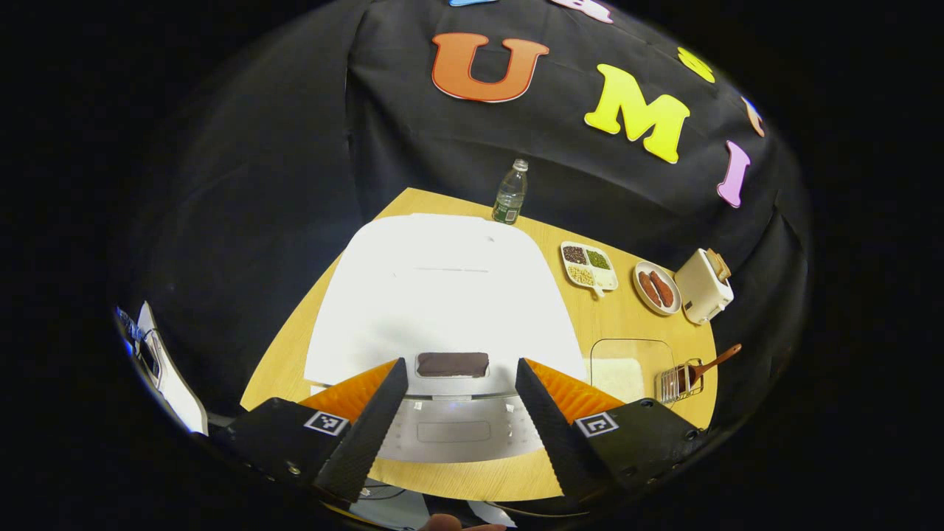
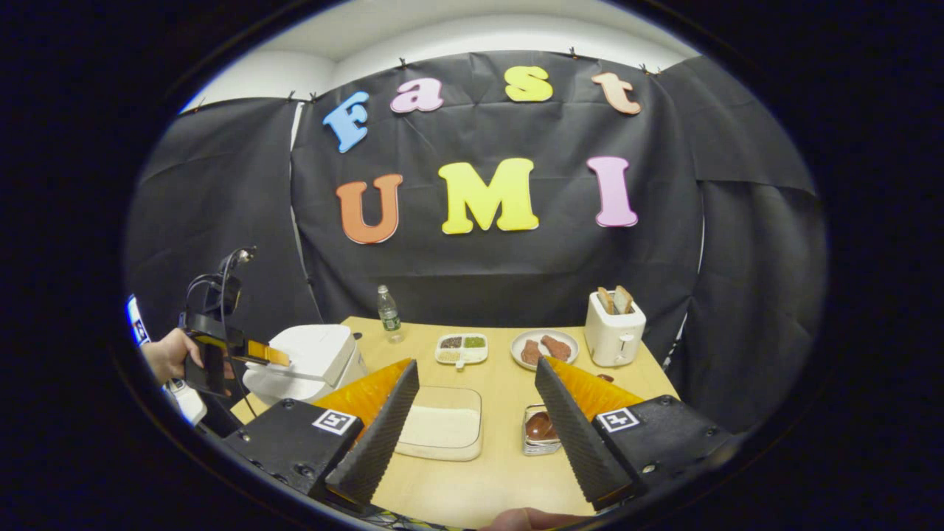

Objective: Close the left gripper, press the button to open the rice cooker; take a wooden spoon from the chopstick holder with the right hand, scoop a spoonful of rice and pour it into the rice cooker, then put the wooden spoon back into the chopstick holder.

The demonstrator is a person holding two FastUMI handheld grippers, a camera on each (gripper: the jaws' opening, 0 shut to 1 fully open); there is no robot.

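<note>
Two tools, both with jaws spread wide and empty. In the left gripper view my left tool [image 1: 461,413] hangs over the rice cooker [image 1: 442,302], its button [image 1: 452,364] dead centre between the fingers. The right gripper view adds my right tool [image 2: 476,413], with the wooden spoon [image 2: 542,425] in the chopstick holder [image 2: 532,446] lower centre, just beside its right finger.

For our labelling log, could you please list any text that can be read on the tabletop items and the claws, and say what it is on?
No text can be read.
Label on the water bottle: too small to read.
Dark panel on the rice cooker: no legible characters.
Square markers on the left claw and right claw: coded patterns, not words.
</note>
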